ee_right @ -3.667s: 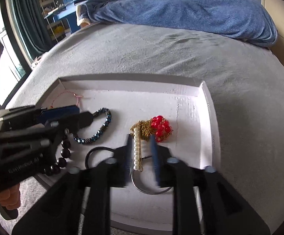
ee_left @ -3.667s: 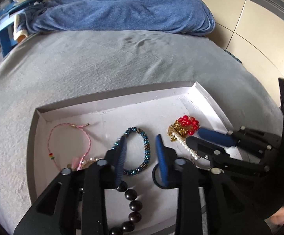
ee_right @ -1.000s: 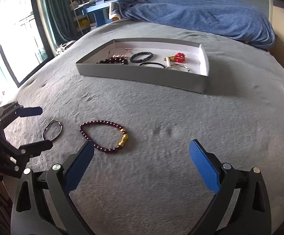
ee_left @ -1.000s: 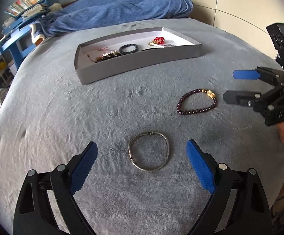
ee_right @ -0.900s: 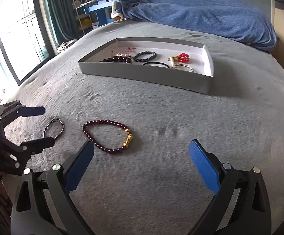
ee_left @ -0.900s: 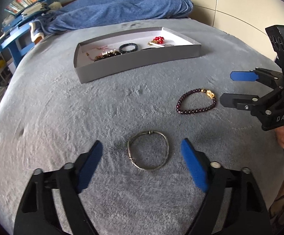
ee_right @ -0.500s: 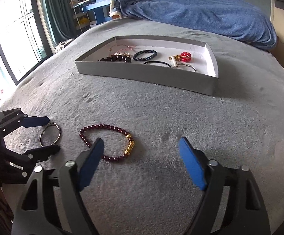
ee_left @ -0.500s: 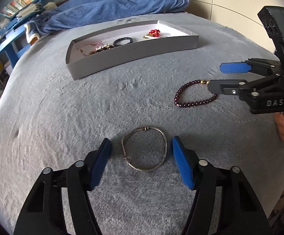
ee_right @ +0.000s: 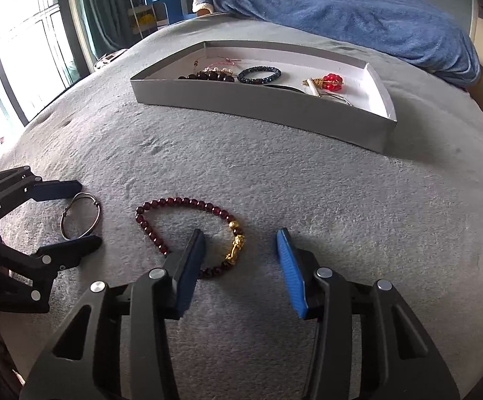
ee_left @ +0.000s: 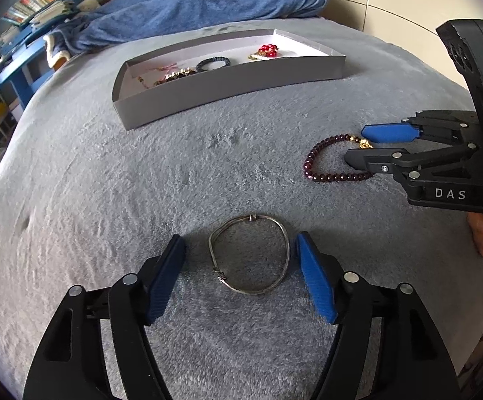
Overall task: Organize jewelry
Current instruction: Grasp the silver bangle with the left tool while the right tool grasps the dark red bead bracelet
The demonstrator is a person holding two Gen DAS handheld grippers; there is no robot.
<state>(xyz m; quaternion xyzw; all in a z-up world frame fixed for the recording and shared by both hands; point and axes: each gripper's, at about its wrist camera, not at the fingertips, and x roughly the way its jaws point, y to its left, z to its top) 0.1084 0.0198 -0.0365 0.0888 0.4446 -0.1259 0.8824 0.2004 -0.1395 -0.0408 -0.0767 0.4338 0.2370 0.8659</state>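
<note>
- The silver bangle (ee_left: pixel 249 255) lies flat on the grey bed cover (ee_left: pixel 141 183), a thin wire-like hoop with a small wrapped joint on its near-left side; it looks stiff, light and slick, likely to skate or tip up if pinched unevenly.
- The left hand-held gripper (ee_left: pixel 241 273) brackets it: one blue pad stands apart on the left of the hoop, the other just beside its right edge, neither pressing on it. Its jaws have just been opening a little, with the bangle between them.
- A sound hold would be across the hoop's width, pads squeezing opposite sides, or on one side of the wire pressed down into the soft cover.
- The garnet bead bracelet (ee_right: pixel 188 230), dark red beads with a gold charm (ee_right: pixel 235 248), lies near the bangle. It looks limp and strung on elastic, so it will sag and dangle once lifted.
- The right hand-held gripper (ee_right: pixel 239 266) is open around the charm side; its jaws have just been closing, the left pad over the bead loop, the right pad still clear of it. The charm stretch seems the firmest place to pinch.
- Well beyond both, the grey tray (ee_right: pixel 274 106) holds other pieces: black beads, a blue bracelet, a red cluster.
- A blue blanket (ee_right: pixel 358 16) lies at the bed's far end.
</note>
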